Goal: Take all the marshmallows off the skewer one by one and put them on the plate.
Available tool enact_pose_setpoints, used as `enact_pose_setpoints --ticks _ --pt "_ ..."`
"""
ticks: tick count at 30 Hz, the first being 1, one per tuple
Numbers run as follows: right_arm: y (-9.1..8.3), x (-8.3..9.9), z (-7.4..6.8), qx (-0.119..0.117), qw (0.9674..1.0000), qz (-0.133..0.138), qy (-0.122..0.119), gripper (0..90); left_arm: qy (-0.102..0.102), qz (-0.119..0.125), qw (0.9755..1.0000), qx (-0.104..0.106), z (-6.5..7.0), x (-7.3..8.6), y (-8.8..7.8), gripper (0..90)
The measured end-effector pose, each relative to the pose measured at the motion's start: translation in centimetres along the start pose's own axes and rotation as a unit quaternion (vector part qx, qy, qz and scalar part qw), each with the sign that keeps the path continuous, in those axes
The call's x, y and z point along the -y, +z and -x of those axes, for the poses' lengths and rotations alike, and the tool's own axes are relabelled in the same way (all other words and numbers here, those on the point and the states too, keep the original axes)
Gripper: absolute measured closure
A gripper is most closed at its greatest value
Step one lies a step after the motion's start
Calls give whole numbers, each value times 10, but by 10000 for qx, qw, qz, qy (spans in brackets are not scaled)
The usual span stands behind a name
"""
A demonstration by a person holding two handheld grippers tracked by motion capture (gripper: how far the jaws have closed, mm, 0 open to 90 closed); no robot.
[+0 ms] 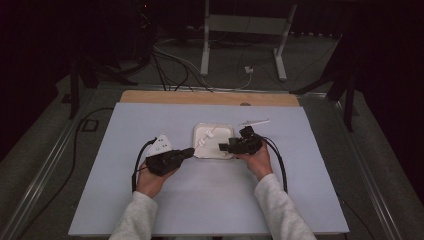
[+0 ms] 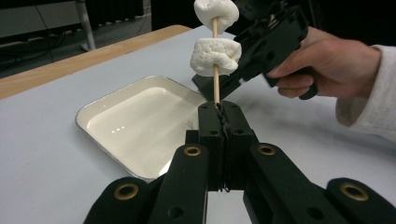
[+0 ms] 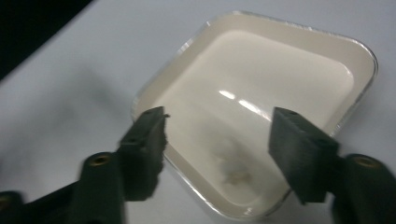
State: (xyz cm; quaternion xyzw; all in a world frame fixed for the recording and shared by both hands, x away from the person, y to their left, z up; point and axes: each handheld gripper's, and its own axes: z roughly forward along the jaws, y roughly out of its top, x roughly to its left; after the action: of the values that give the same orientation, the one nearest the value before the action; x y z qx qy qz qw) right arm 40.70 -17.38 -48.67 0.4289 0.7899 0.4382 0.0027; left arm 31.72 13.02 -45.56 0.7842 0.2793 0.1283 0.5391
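The left gripper's (image 2: 219, 112) fingers are pressed together on the bottom end of a thin wooden skewer (image 2: 215, 81), which stands upright with two marshmallows (image 2: 215, 56) threaded on it, one above the other. The right gripper's (image 3: 217, 140) fingers are spread with nothing between them, over a corner of the white tray (image 3: 355, 51). The tray rests on the pale table (image 1: 210, 200), between the two hands.
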Motion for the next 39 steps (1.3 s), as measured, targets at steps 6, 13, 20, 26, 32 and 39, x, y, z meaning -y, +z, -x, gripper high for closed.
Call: enact_pose_setpoints --ticks 6,13,20,26,32,39 --pt "-18 -7 -6 -451 9985 284 86 216 -25 -5 10000 -10 -1 1 1 900" --pt "-37 -15 -17 -858 9949 528 20 192 -6 -29 10000 0 0 1 2 900" --pt "-46 -25 -30 -1427 9881 559 -96 186 13 -38 10000 84 2 0 3 900" --pt "-48 -33 -38 -1729 9828 631 -128 172 16 18 9997 237 4 -1 3 900" --pt "-44 -37 -45 -1873 9804 565 -225 280 59 67 9992 398 8 -2 6 900" --pt "-34 -37 -48 -2195 9745 410 -201 510 114 161 9987 466 9 -3 5 900"
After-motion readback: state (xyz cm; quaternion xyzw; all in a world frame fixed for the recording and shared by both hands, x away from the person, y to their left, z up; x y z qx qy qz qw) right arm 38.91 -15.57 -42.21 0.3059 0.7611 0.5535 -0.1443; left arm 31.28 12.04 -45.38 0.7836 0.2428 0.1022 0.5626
